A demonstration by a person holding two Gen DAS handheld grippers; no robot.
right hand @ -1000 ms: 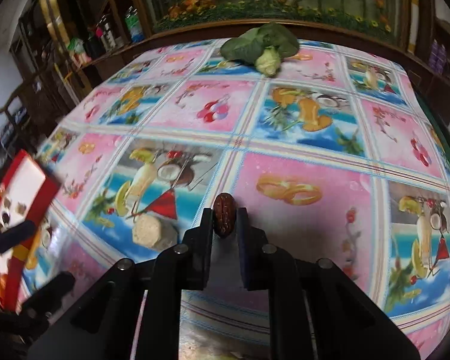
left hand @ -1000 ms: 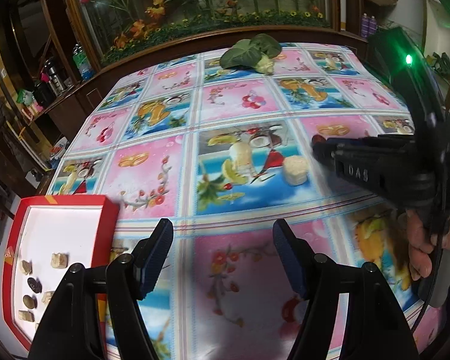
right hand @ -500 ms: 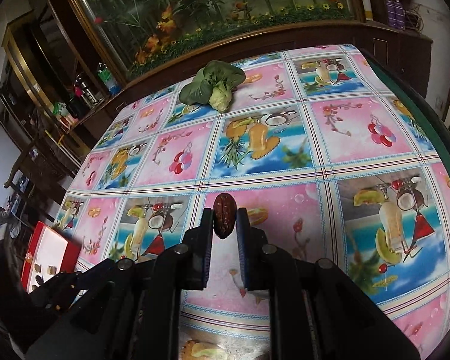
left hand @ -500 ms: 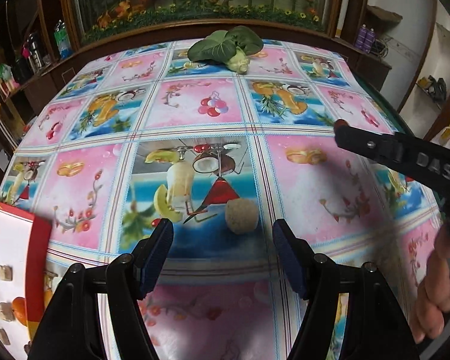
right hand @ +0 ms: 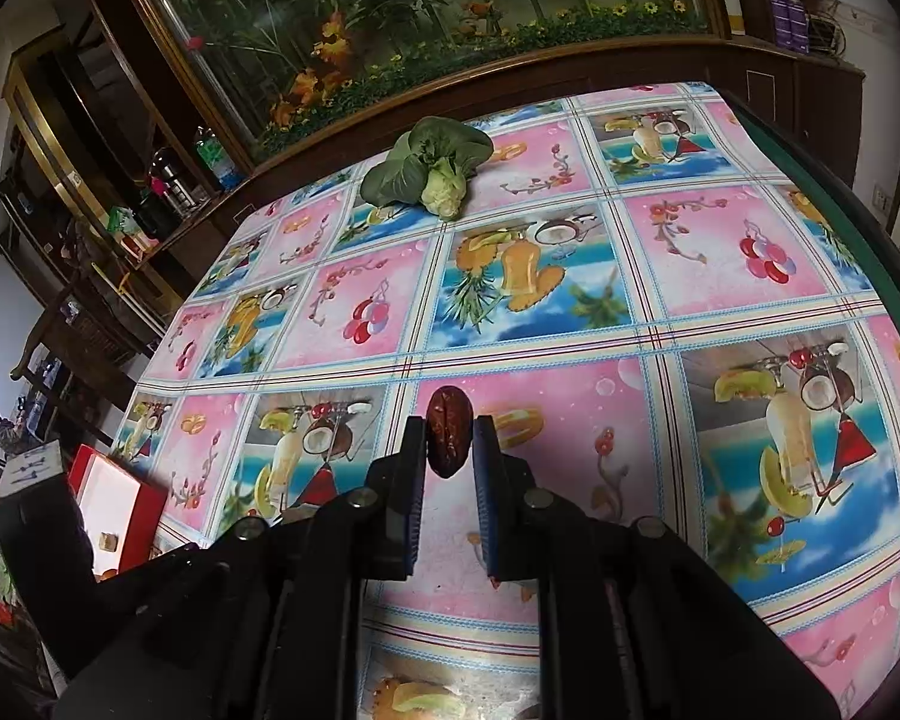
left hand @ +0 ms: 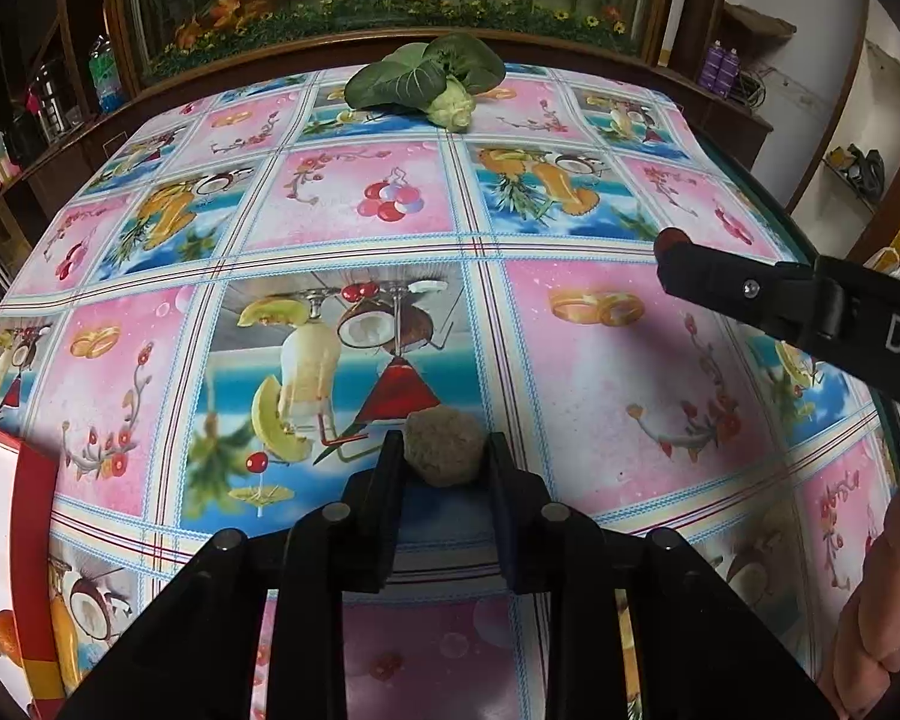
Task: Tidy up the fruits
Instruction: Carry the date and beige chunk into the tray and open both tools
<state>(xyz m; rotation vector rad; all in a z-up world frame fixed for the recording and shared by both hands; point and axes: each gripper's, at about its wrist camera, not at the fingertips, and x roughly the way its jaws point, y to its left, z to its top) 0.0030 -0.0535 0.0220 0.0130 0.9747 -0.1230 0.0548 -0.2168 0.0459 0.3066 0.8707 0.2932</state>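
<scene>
The left gripper [left hand: 441,450] has its jaws on either side of a tan lump [left hand: 444,447] on the desk [left hand: 600,372]; whether they already pinch it I cannot tell. Squeeze gently, lift straight up, then carry it toward the red tray [left hand: 33,516] at nine o'clock. The right gripper [right hand: 448,444] is clenched on a dark red date [right hand: 447,441], held above the desk; keep it level and clear of the left's path.

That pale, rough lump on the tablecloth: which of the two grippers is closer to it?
Left. The left gripper has the pale lump right between its fingers. The right gripper, shut on a dark red date, is off to the right, well clear.
</scene>
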